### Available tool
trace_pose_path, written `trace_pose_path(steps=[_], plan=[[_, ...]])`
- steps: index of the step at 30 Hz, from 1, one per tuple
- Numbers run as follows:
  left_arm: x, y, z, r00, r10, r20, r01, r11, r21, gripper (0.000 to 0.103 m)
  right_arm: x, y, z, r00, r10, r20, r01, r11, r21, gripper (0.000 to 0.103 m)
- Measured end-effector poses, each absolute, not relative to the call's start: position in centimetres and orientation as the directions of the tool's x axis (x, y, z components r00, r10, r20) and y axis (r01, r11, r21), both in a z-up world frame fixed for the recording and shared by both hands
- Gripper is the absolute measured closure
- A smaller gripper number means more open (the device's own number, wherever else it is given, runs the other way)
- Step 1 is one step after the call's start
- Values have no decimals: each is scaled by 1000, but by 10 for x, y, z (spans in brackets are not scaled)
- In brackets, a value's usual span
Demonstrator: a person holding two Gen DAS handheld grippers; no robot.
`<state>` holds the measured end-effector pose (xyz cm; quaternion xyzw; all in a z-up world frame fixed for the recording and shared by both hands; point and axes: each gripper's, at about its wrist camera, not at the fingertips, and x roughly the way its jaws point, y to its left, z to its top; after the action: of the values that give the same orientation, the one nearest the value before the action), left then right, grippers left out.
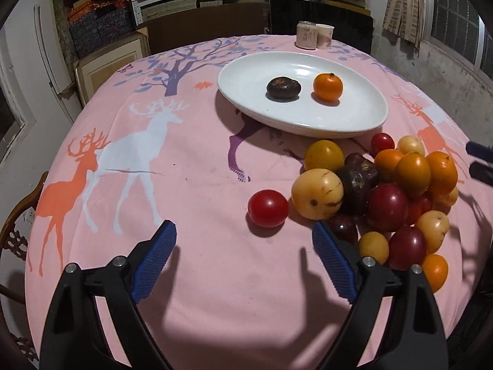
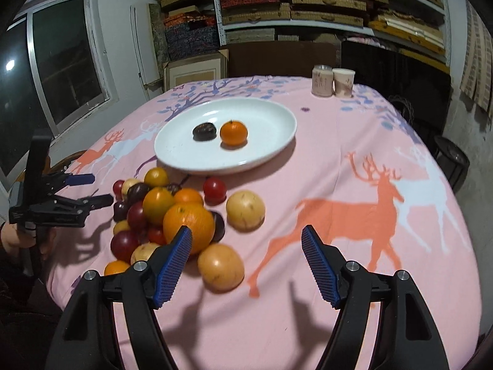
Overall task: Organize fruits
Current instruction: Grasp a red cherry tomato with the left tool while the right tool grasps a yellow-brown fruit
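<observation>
A white oval plate (image 1: 246, 71) (image 2: 271, 117) holds a dark fruit (image 1: 283, 88) (image 2: 204, 131) and a small orange (image 1: 327, 86) (image 2: 234, 132). A pile of red, yellow, orange and dark fruits (image 1: 385, 185) (image 2: 160, 212) lies on the pink cloth in front of the plate. A red fruit (image 1: 268, 208) lies apart at the pile's left. My left gripper (image 1: 243, 234) is open and empty just before it; it also shows in the right wrist view (image 2: 89, 189). My right gripper (image 2: 246, 237) is open and empty, a yellow fruit (image 2: 221, 266) near its left finger.
Two pale cups (image 1: 314, 34) (image 2: 332, 81) stand at the table's far edge. Shelves with boxes (image 2: 308, 9) fill the back wall. A wooden chair (image 1: 18, 215) stands at the table's left. A window (image 2: 61, 61) is on the left wall.
</observation>
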<state>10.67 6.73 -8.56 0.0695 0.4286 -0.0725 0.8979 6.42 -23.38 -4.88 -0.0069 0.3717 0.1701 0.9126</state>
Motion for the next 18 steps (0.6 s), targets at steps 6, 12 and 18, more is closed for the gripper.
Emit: trace_pose_path(steps=[6,12,18], plan=[[127,61,-97,608,-18,-794,170,980,108,19,48,-227,-48,673,304,-674,-337,938,86,29],[133,54,-101,578,-83,-812,234,970,68,59,46,-233,-50,674,292,-678,-319,944,88,29],[121,46,-100,581,-120,-805,275,960,55,74,53,-233,-58,654,292,-698,-317,943,97,29]])
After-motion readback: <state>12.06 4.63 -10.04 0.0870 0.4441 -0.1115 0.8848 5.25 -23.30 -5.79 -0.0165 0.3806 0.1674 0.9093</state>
